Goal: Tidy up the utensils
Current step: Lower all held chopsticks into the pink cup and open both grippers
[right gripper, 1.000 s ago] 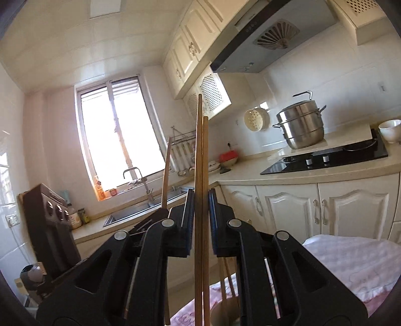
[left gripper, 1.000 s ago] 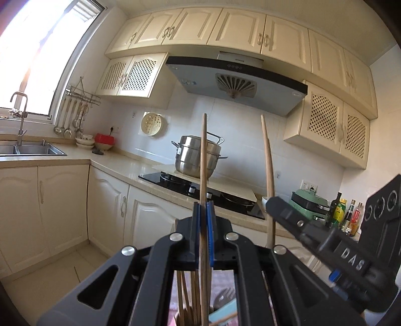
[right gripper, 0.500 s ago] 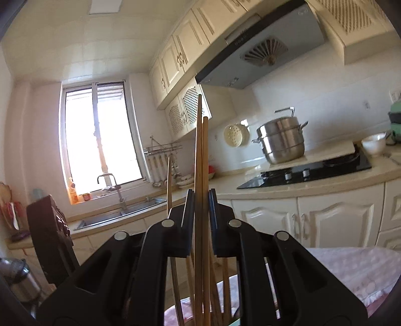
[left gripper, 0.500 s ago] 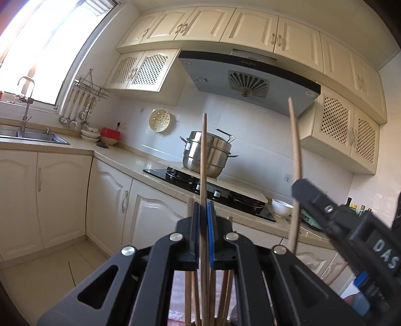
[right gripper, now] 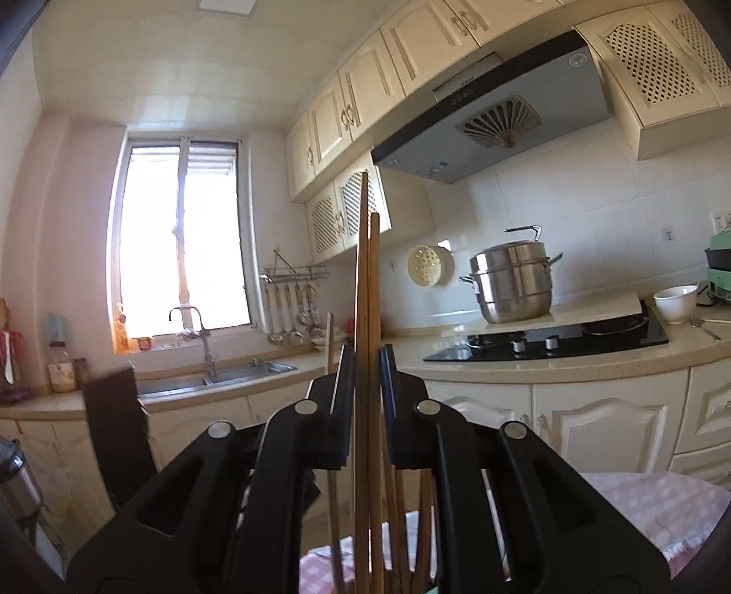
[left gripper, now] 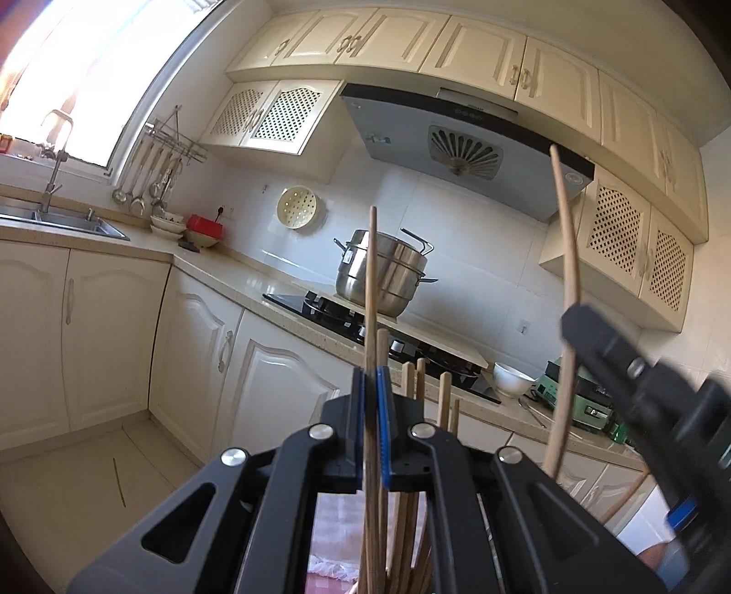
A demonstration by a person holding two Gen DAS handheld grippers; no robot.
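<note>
- The kitchen backdrop is seen to have risen in both wrist views over the last second: the cream wall cabinets (left gripper: 411,41), the grey glass range hood (left gripper: 457,137) and the stacked stainless-steel steamer pot (left gripper: 384,278) on the black glass hob (right gripper: 548,340) now sit higher than before, so both grippers have been lowered.
- A pink-and-white checked tablecloth (right gripper: 662,502) is now shown more fully at the bottom of the right wrist view than 1 second ago.
- The black left gripper (left gripper: 372,397) is held closed with its blue-lined jaws clamped on 1 thin pale wooden chopstick (left gripper: 371,292), kept upright, as it was 1 second ago.
- The black right gripper (right gripper: 367,365) is likewise held closed, gripping a pair of darker brown wooden chopsticks (right gripper: 368,283), upright and touching each other; that grip is unchanged too.
- A cluster of upright wooden chopsticks (left gripper: 420,388) has come into sight just behind and below the left jaws; 1 second ago only their lower parts were glimpsed. The container holding them is hidden, so its kind cannot be told.
- Similar sticks are seen below the right jaws (right gripper: 425,525).
- It is judged that the 3 held chopsticks are being brought down into that cluster, with release not yet made.
- A snag of the lower tips on the standing sticks is the likely risk.
</note>
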